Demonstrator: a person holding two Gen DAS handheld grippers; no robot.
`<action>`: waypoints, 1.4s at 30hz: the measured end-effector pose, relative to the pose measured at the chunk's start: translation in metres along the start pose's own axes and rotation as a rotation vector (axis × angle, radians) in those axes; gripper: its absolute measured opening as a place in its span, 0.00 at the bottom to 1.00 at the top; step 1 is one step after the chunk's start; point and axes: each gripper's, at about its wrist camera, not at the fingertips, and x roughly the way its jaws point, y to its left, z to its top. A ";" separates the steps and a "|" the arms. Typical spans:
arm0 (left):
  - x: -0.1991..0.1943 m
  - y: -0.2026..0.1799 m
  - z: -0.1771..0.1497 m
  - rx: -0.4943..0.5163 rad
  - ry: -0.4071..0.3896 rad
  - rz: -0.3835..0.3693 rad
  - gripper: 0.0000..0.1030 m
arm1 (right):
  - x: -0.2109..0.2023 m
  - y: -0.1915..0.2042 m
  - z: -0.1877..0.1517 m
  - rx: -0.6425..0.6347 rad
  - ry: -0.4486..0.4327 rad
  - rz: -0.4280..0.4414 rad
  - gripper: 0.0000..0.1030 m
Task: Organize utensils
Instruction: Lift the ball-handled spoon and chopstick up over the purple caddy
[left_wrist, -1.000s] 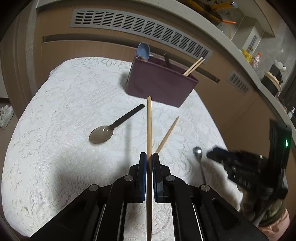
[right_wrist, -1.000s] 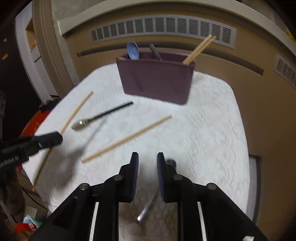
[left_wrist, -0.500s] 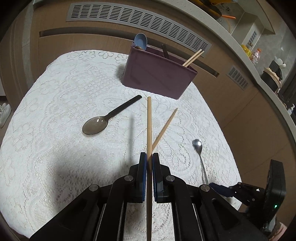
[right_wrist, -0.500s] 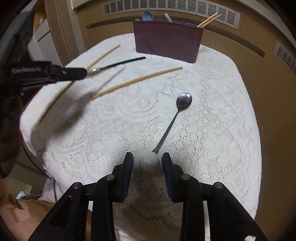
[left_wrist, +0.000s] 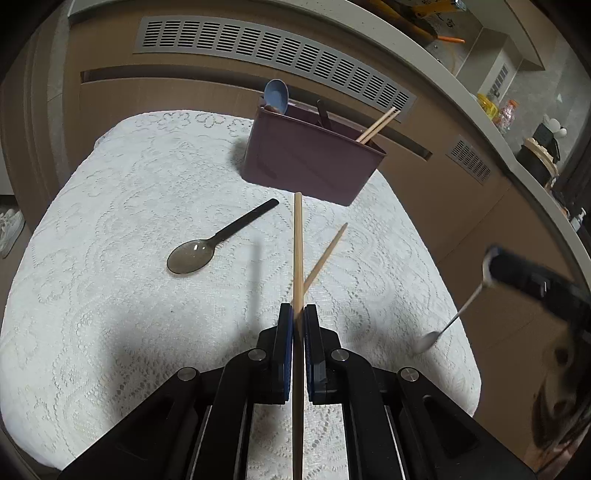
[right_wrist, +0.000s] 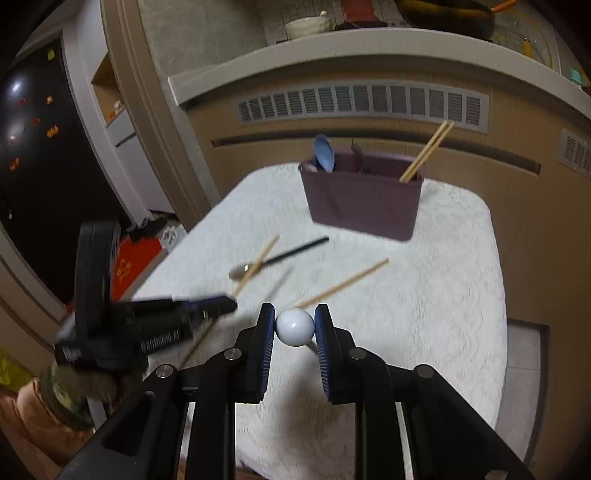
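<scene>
The left hand-held gripper (left_wrist: 298, 314) is clamped on a wooden chopstick (left_wrist: 297, 254) above the lace-covered table (left_wrist: 110, 295). The right hand-held gripper (right_wrist: 294, 325) is closing, its pads pressing the white ball end (right_wrist: 294, 327) of a metal spoon (left_wrist: 452, 321) held off the table. A purple utensil holder (left_wrist: 310, 162) stands at the far edge, with a dark spoon (left_wrist: 218, 240) and another chopstick (left_wrist: 327, 254) lying before it.

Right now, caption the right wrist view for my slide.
Right gripper closing on the spoon's white ball end, lifted above the lace tablecloth before the purple caddy.

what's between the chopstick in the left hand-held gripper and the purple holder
Nothing visible. The chopstick clamped in the left hand-held gripper points at the purple holder over bare lace tablecloth. The black spoon lies to its left, the loose chopstick to its right.
</scene>
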 end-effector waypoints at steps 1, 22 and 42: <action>-0.001 -0.001 0.000 0.003 -0.002 -0.001 0.05 | 0.001 0.000 0.007 0.007 -0.009 -0.007 0.20; -0.076 -0.055 0.120 0.127 -0.517 -0.140 0.05 | -0.043 -0.017 0.106 0.081 -0.206 0.063 0.20; 0.085 -0.046 0.268 0.154 -0.627 -0.177 0.05 | 0.055 -0.119 0.216 0.173 -0.220 0.079 0.20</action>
